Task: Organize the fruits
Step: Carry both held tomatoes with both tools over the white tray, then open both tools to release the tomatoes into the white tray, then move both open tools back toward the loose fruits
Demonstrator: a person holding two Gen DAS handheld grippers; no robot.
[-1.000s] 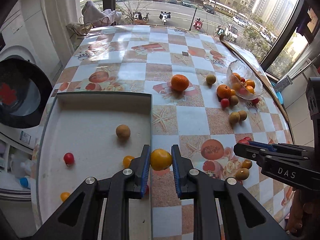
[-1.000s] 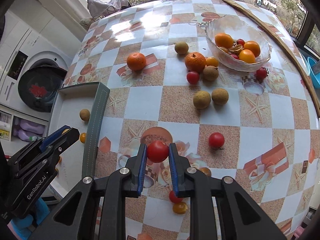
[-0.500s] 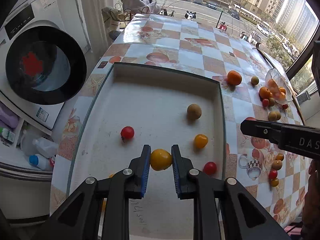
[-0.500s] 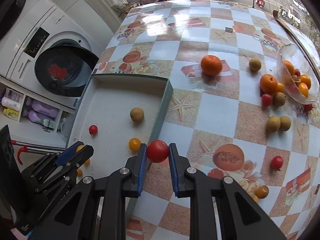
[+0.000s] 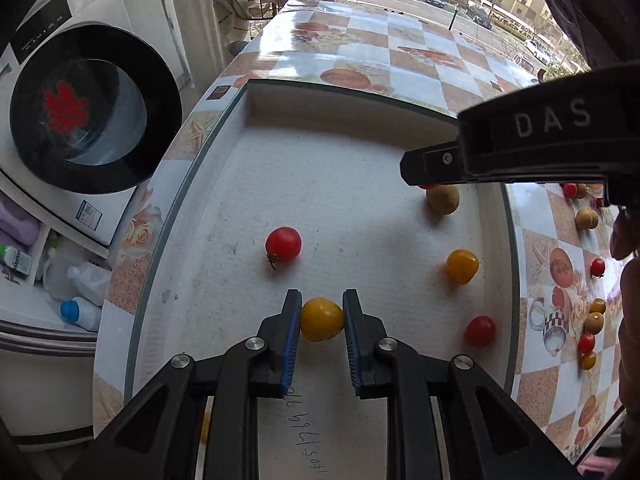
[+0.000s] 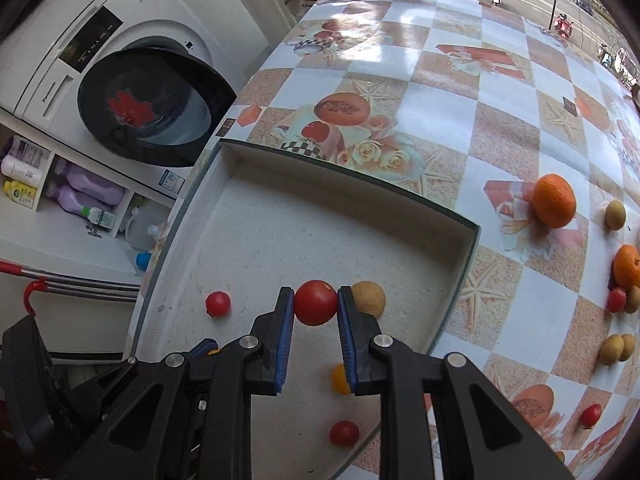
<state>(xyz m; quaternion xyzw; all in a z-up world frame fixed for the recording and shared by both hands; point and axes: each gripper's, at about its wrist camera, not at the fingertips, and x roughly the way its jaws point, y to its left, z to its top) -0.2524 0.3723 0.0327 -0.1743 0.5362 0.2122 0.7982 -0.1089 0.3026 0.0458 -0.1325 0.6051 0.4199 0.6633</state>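
My left gripper [image 5: 321,312] is shut on a yellow tomato [image 5: 321,319] and holds it over the white tray [image 5: 248,152]. My right gripper [image 6: 315,300] is shut on a red tomato [image 6: 315,302] over the same tray [image 6: 340,184]; its body [image 5: 520,152] crosses the left wrist view at upper right. In the tray lie a red tomato [image 5: 283,243], a yellow tomato [image 5: 462,266], a second red tomato [image 5: 479,331] and a brown longan [image 5: 442,199]. The right wrist view shows the longan [image 6: 369,299] beside the held tomato.
Loose fruit lies on the checked table to the right: two oranges [image 6: 554,200], longans [image 6: 615,215], small tomatoes [image 5: 597,267]. A washing machine [image 6: 152,112] with its door open stands left of the table, with bottles [image 6: 92,190] on shelves below.
Both grippers have moved left from the table onto the tray, each still holding its tomato. The right gripper now hangs over the tray's far right part, near the longan.
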